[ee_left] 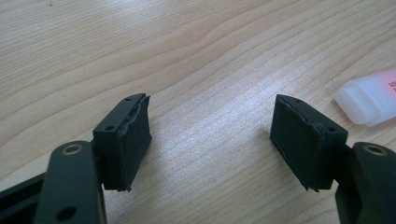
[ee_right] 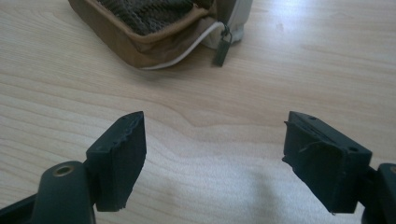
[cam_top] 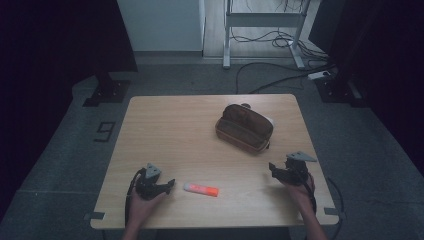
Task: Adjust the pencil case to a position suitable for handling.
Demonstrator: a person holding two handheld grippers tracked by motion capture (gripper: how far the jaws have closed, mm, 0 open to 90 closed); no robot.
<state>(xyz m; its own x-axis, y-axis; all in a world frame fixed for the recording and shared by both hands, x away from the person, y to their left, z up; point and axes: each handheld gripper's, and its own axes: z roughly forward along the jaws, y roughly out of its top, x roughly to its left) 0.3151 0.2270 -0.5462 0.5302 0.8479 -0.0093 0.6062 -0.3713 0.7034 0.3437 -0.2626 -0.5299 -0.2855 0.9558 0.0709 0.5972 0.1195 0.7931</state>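
With jaws apart, the left gripper point(cam_top: 170, 185) is hovering beside the glue stick point(cam_top: 201, 189), which is lying lengthwise at its three o'clock, nearer than the equally gaping right gripper point(cam_top: 273, 167) facing the open pouch point(cam_top: 244, 128).

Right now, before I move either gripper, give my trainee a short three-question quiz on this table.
1. True or false: the left gripper is shut on the glue stick.
2. Which gripper is nearer the brown pouch: A left, B right?
3. Fill in: the pouch's zip is ____.

Key: 1 false, its jaws stand open and the stick lies apart on the table; 2 B; 3 open.
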